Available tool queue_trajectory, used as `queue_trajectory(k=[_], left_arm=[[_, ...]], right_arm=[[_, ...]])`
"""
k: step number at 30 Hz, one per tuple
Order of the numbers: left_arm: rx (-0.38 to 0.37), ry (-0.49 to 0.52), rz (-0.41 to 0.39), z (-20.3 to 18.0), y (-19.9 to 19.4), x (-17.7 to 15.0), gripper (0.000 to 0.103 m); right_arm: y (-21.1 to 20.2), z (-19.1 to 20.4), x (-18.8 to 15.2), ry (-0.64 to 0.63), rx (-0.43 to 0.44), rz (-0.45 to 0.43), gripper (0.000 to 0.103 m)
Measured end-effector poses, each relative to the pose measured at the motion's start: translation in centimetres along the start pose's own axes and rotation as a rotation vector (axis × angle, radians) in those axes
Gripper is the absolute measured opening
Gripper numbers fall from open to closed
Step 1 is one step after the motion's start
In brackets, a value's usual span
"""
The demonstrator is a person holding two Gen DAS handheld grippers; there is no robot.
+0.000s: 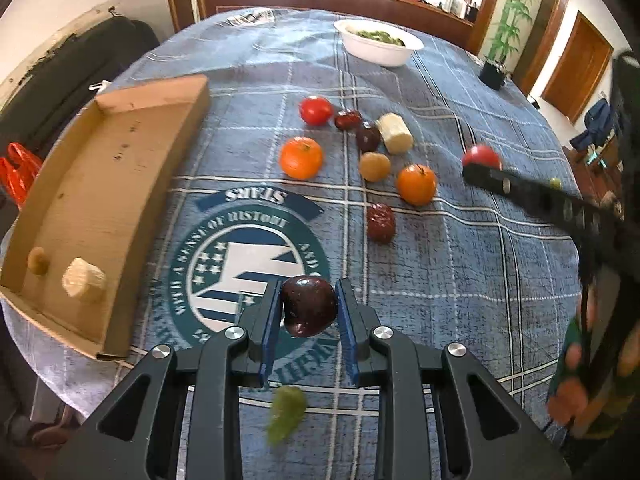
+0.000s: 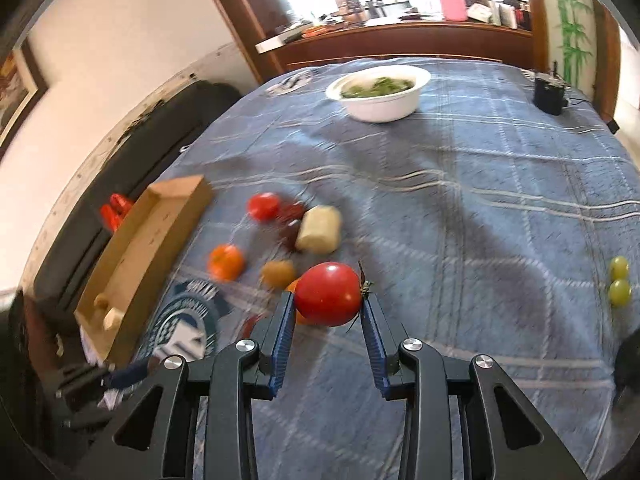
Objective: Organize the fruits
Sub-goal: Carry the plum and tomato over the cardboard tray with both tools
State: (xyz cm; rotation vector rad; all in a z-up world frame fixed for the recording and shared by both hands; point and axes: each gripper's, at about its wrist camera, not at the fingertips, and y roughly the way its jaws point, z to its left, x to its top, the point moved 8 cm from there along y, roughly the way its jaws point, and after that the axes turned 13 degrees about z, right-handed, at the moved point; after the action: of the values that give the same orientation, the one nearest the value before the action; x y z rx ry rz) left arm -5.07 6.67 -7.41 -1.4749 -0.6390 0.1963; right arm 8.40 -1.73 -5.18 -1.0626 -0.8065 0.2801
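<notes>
The bench [image 1: 460,280] under its blue plaid cloth carries a cardboard tray [image 1: 108,208] at nine o'clock, two pale pieces inside. Loose fruit lies at twelve o'clock. The left claw [image 1: 308,312] is clamped on a dark plum [image 1: 308,306]; the right claw [image 2: 328,308] grips a red tomato [image 2: 328,294]

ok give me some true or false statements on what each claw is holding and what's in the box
1. The left claw grips a dark red fruit. True.
2. The right claw is empty. False: it is shut on a red tomato.
3. The cardboard box holds two pale pieces. True.
4. The white bowl sits inside the box. False: it stands apart on the far tablecloth.
5. Two oranges lie on the cloth. True: one orange, another orange.
</notes>
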Motion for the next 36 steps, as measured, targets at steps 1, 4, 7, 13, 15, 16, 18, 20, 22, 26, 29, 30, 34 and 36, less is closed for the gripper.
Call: queue_trajectory(k=[1,4,7,13,15,16,18,20,22,26,29,30,34,36], left_arm=[[0.005,-0.005,-0.005,0.2,-0.2,0.0,0.024],[0.013,-0.017,-0.02,0.7,-0.7,0.1,0.024],[0.017,-0.026,-0.029,1.3,-1.0,0.0,0.024],[0.02,-0.035,-0.045,1.8,-1.7,-0.1,0.024],[0.022,-0.038,-0.051,2.0,-1.9,-0.2,0.024],[0.026,-0.041,-0.053,2.1,-1.9,-0.2,0.024],[0.029,-0.045,-0.057,2.3,-2.1,-0.3,0.024],[0.034,-0.052,-0.061,2.6,-2.2,-0.4,0.024],[0.038,-0.057,-0.063,2.8,-2.3,-0.4,0.024],[0.044,-0.071,-0.064,3.5,-2.3,-0.4,0.024],[0.049,-0.078,-0.068,3.9,-2.5,-0.4,0.024],[0.051,-0.081,-0.069,4.1,-2.5,-0.4,0.024],[0.053,-0.091,-0.074,4.6,-2.6,-0.5,0.024],[0.052,-0.098,-0.076,4.9,-2.6,-0.5,0.024]], right_arm=[[0.0,0.3,-0.2,-0.006,0.003,0.002,0.035],[-0.1,1.9,-1.4,-0.032,0.017,0.016,0.035],[0.0,3.0,-2.4,-0.049,0.028,0.026,0.034],[0.5,4.8,-4.0,-0.071,0.041,0.048,0.034],[0.4,5.3,-4.4,-0.078,0.043,0.052,0.034],[0.4,5.4,-4.5,-0.081,0.043,0.052,0.034],[0.2,5.8,-4.7,-0.089,0.043,0.052,0.034],[0.2,6.2,-4.9,-0.096,0.045,0.053,0.034],[0.3,6.6,-5.1,-0.104,0.046,0.057,0.034],[0.7,7.3,-5.3,-0.114,0.052,0.066,0.034],[0.9,7.9,-5.5,-0.122,0.059,0.073,0.034],[1.0,8.1,-5.5,-0.126,0.059,0.074,0.034],[1.2,8.8,-5.6,-0.141,0.06,0.081,0.034],[1.3,9.0,-5.6,-0.144,0.06,0.083,0.034]])
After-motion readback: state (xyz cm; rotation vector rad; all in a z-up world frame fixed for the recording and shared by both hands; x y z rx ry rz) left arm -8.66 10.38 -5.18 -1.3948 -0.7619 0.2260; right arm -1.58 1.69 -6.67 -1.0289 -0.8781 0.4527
